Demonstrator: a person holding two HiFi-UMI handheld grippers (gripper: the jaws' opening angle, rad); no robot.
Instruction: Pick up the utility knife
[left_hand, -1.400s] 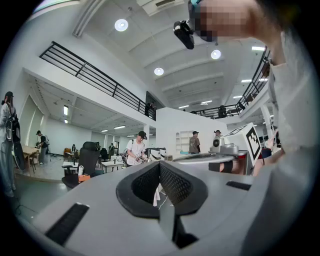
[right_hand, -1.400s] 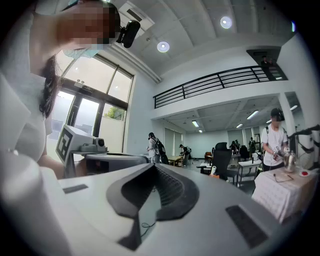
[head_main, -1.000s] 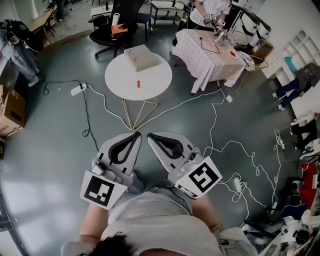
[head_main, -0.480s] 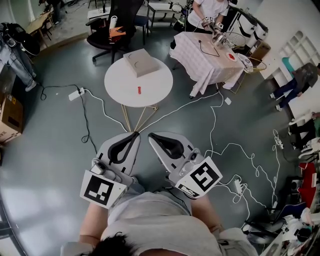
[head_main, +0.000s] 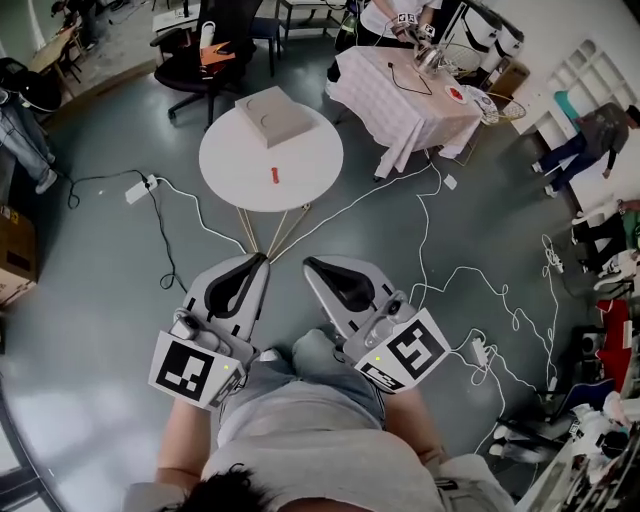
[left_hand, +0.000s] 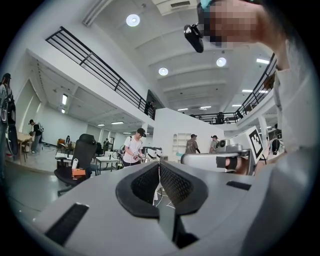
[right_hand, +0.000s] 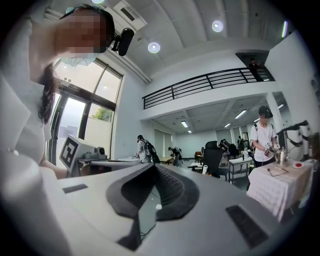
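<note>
The utility knife (head_main: 273, 176) is a small red object lying on the round white table (head_main: 240, 165), far ahead of me in the head view. Both grippers are held low, close to my body and well short of the table. My left gripper (head_main: 258, 258) points toward the table's wire legs, its jaws shut with nothing between them. My right gripper (head_main: 312, 264) is beside it, also shut and empty. The left gripper view looks out over the shut left gripper (left_hand: 159, 165) into the hall. The right gripper view does the same past the right gripper (right_hand: 152, 167). Neither gripper view shows the knife.
A flat beige box (head_main: 272, 115) lies on the table's far half. White cables (head_main: 440, 290) snake over the grey floor to the right, and a power strip (head_main: 137, 188) lies at the left. Behind are a cloth-covered table (head_main: 415, 95), with a person working at it, and an office chair (head_main: 205, 60).
The table and knife have shifted slightly left and down in the head view. Both grippers stay shut; the left one has sunk a little lower.
</note>
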